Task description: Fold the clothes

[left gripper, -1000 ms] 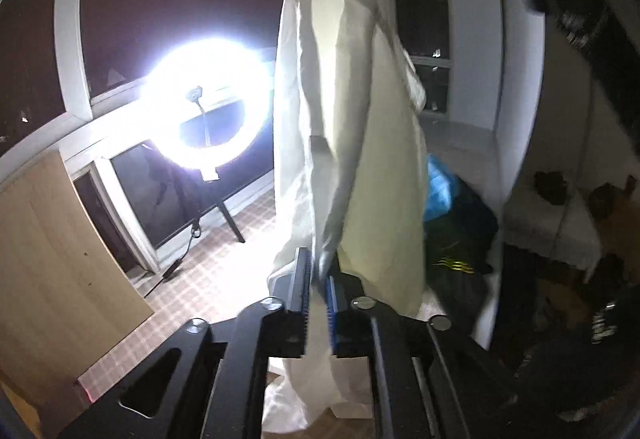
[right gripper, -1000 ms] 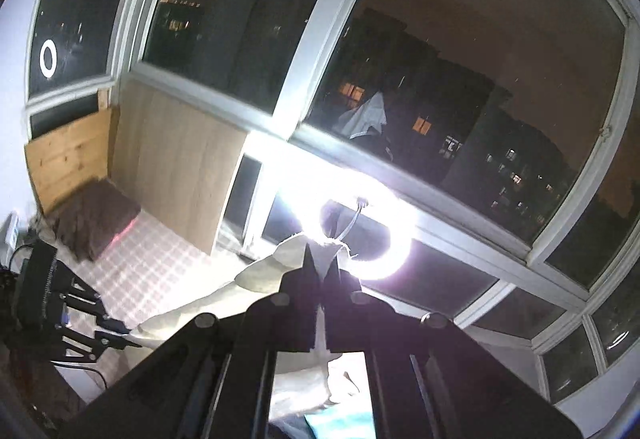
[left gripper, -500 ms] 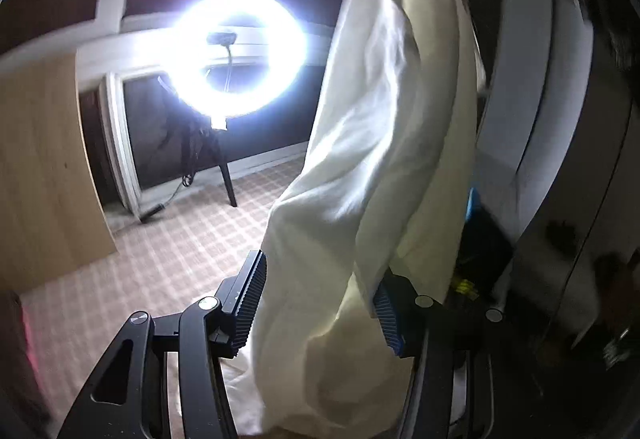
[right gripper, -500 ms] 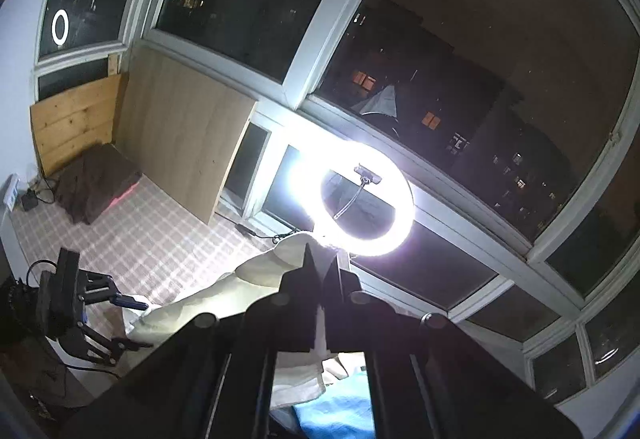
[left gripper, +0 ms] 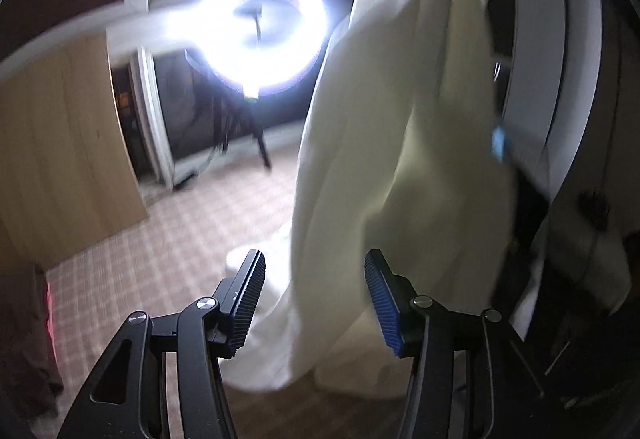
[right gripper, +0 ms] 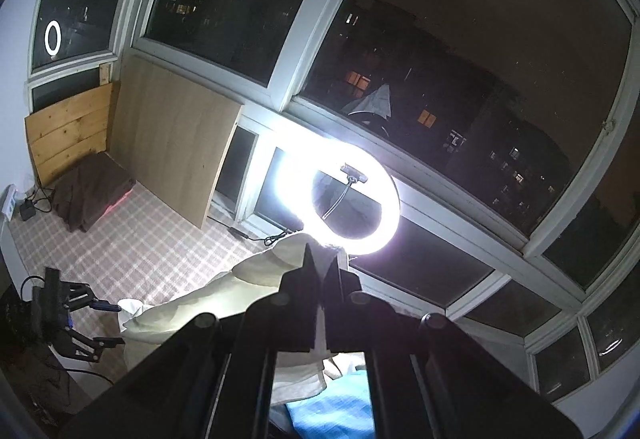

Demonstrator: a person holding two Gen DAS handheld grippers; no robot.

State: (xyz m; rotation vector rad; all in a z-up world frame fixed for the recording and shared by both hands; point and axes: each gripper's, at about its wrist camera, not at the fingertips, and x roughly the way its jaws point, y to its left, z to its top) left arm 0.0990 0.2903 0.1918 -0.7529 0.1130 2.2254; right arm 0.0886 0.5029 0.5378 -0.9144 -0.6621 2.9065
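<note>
Now, in the left wrist view, the left gripper [left gripper: 314,299] has its jaws spread wide apart, whereas a second ago they were pinched on a fold of the cream garment [left gripper: 400,143]; half a second ago they had already opened around the cloth. The garment hangs in a long, slightly blurred drape from the top of the frame down past the blue-padded fingers [left gripper: 382,303], its lower end pooling near the checked floor [left gripper: 168,263]; it hangs between and beyond the fingers, and I cannot tell whether it touches them. Behind it glows the ring light [left gripper: 266,29] on its tripod, with a wooden panel [left gripper: 60,155] leaning at the left. In the right wrist view, the right gripper [right gripper: 322,263] keeps its jaws closed together on the upper edge of the cream garment [right gripper: 224,299], as in both earlier frames. From there the cloth slopes down and to the left, towards the left gripper [right gripper: 102,323], which appears small at the lower left with its fingers open just beside the fabric's far end. A blue cloth [right gripper: 328,415] shows below the gripper body, and the ring light [right gripper: 352,195] sits against the dark window [right gripper: 460,51].
</note>
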